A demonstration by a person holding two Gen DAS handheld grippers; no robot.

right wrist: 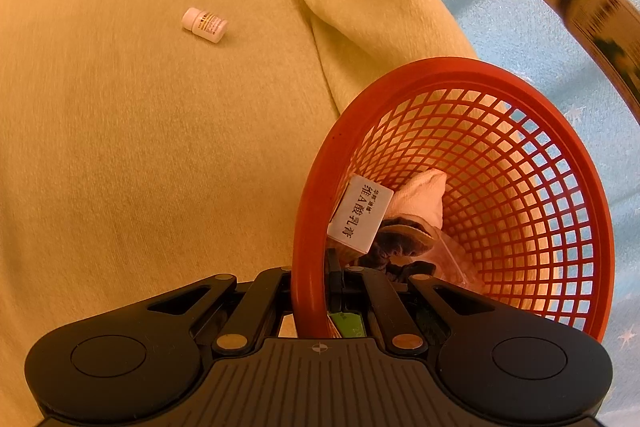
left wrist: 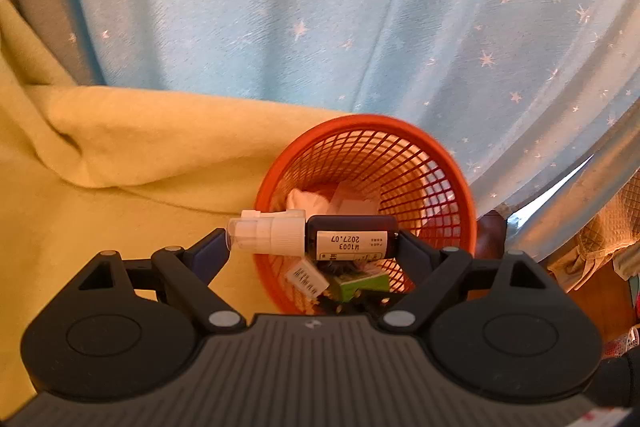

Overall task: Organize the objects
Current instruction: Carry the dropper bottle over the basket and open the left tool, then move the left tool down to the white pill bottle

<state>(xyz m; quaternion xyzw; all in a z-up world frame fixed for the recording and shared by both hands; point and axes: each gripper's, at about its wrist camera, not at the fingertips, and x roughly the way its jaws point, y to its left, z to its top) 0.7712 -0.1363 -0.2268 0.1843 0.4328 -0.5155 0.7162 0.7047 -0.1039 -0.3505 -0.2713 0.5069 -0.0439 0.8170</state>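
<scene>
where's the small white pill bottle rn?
Right wrist view, upper left: white pill bottle lies on its side on the yellow blanket, well apart from the orange basket.

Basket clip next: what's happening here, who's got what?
A person is tidying small items off a yellow blanket into an orange basket. The left tool holds a dark spray bottle sideways over the basket's mouth, not yet dropped. The right tool is clamped on the basket's near rim, steadying it. Inside lie a white box, a green box and tissue. A small white pill bottle lies on the blanket, apart from the basket.
</scene>
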